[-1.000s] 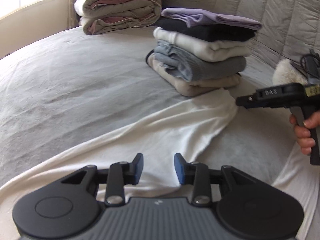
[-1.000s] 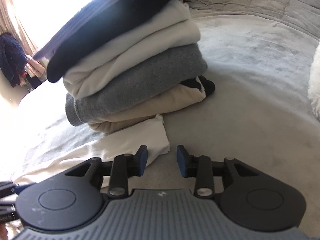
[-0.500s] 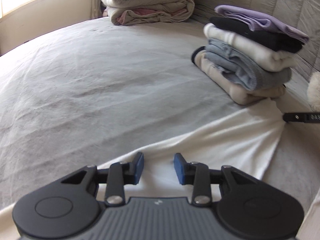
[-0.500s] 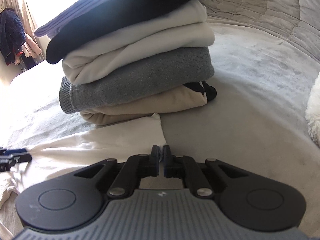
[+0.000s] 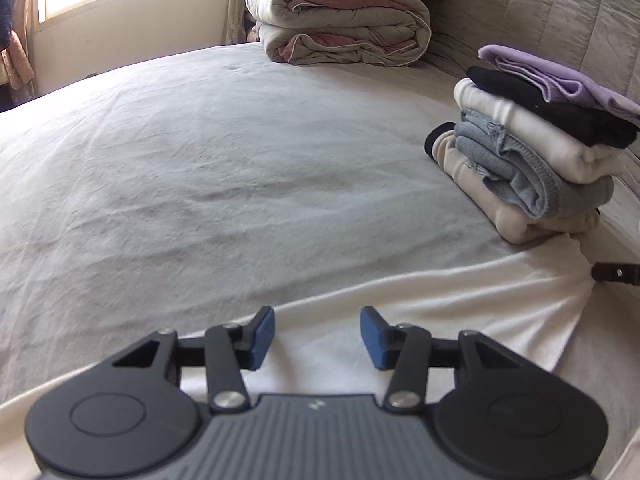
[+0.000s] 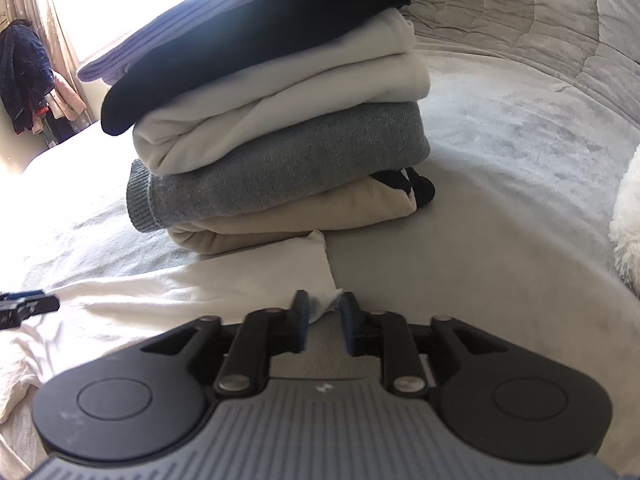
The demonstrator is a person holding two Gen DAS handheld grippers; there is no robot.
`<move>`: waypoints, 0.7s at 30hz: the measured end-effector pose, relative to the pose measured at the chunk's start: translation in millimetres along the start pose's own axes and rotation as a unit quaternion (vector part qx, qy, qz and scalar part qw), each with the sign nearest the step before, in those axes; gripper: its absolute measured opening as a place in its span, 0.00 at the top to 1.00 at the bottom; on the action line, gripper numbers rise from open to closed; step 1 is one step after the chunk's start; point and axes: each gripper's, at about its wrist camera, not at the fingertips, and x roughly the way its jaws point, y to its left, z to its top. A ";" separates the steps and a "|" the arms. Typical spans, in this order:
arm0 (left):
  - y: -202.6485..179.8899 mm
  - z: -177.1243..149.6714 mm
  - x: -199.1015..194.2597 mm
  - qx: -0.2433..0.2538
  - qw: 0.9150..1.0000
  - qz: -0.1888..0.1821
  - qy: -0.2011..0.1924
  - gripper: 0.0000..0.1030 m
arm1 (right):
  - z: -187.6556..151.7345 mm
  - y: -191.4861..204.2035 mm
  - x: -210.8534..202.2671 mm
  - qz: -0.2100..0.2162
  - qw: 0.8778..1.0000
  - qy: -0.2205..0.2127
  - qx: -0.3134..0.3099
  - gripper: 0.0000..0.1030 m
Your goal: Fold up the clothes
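A: One big bed (image 5: 200,168) carries everything we can see. A rolled comforter (image 5: 344,20) sits at its far edge, a stack of folded clothes (image 6: 272,112) stands toward the right side, and the white garment (image 5: 460,304) we are folding lies spread along the near edge, its far corner touching the foot of the stack.

B: And our grippers?

A: Our left gripper (image 5: 317,338) hangs over the near part of the garment, fingers spread and widening, nothing between the pads. Our right gripper (image 6: 323,320) sits at the garment's corner; its jaws are opening, and a bunched tip of cloth lies between the pads, though it looks barely pressed, if at all.

B: What could go wrong?

A: We judge the corner may slip free as the right fingers part, so the edge would fall slack and crease. The stack is just beside that corner; if we drag the cloth, it could catch the bottom beige piece and tip the pile.

B: Any containers?

A: None in view, no basket or bin. The folded pile itself is the only place where finished pieces are kept.
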 end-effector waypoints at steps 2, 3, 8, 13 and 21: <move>1.1 -7.9 -11.9 0.000 1.000 0.002 -0.001 0.47 | 0.4 0.2 -1.4 0.002 1.000 -0.001 0.001 0.75; 3.2 -11.8 -18.5 -0.004 1.000 0.004 -0.003 0.46 | 0.9 0.8 -2.2 0.003 1.000 -0.002 0.000 0.75; 17.9 -35.4 -53.3 -0.035 0.998 0.048 -0.007 0.38 | 1.8 7.5 -6.7 0.015 1.000 0.001 -0.012 0.73; 39.5 -63.9 -90.0 -0.063 0.993 0.103 0.004 0.35 | 2.9 18.5 -12.0 0.045 0.999 0.017 -0.013 0.67; 97.5 -108.7 -148.8 -0.110 0.975 0.192 0.025 0.33 | -8.3 58.6 -35.3 0.090 0.995 0.033 -0.023 0.63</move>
